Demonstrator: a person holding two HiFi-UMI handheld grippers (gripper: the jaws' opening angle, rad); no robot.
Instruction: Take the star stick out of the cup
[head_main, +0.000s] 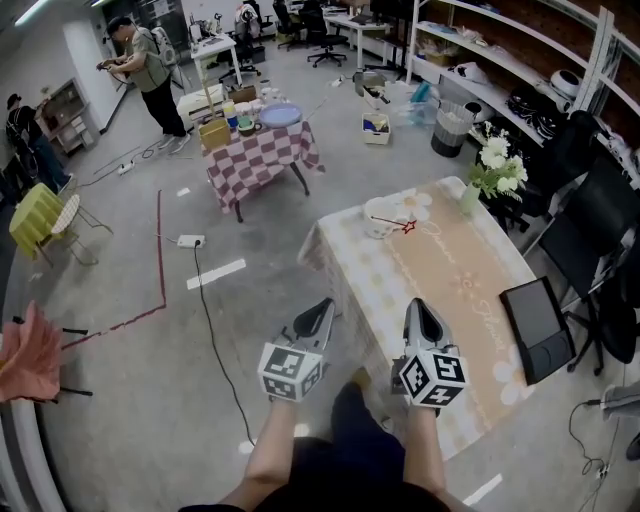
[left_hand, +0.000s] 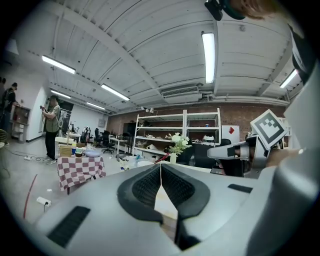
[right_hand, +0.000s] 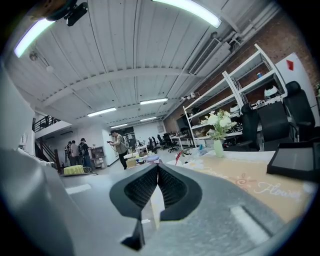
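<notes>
A long tabletop (head_main: 470, 290) under a pale cloth printed with flowers fills the right of the head view. At its far left corner stands the white cup (head_main: 379, 222). The star stick (head_main: 396, 224) is in it, lying low across the rim with its red star out over the cloth. A vase (head_main: 470, 197) of white flowers stands at the far right corner. A flat black panel (head_main: 537, 328) lies at the right edge, nearer the person.

Both tools are held off the tabletop's near left corner, well apart from the cup. The left tongs (head_main: 322, 310) hang over the grey floor (head_main: 130, 400) and the right tongs (head_main: 418, 312) over the cloth's edge. Each pair is clenched tip to tip with nothing between its ribbed pads.

Farther off stands a checked tabletop (head_main: 262, 155) crowded with small things. A standing person (head_main: 150, 70) is beyond it. A red tape line (head_main: 160, 250) and a power strip (head_main: 190, 241) with its cable mark the floor, and a yellow chair (head_main: 38, 220) sits at the left. White shelves (head_main: 520, 70) run along the right wall, with black office chairs below them.
</notes>
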